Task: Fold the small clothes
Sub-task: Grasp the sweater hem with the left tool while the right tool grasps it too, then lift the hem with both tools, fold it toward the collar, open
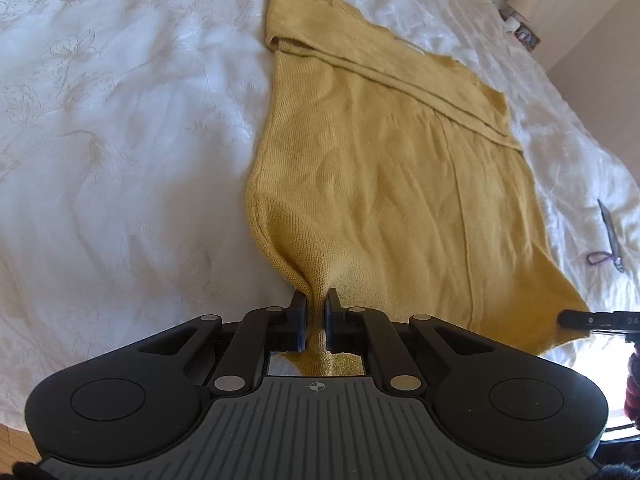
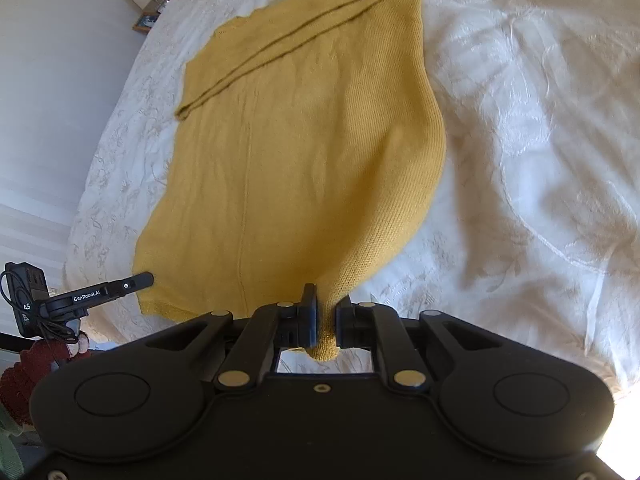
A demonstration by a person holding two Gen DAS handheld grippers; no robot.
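The work surface is a bed covered by a white bedspread point(image 1: 120, 140) with a pale embroidered flower pattern, creased throughout. A strip of wooden floor shows at the near left edge in the left wrist view. The mustard-yellow knitted garment point(image 1: 380, 160) lies flat near the middle of the bedspread, its sleeves folded across the far part of the body.

The left gripper point(image 1: 315, 312) is clenched on the near left corner of the garment's hem; the knit is pinched into a narrow neck between the pads and raised off the bedspread. The right gripper point(image 2: 327, 316) is clenched in the same way on the near right corner.

On the bedspread to the right of the garment lies a thin grey and purple item point(image 1: 610, 236); its type cannot be determined. At the far right stand a beige lamp shade point(image 1: 522, 0) and a plain wall.
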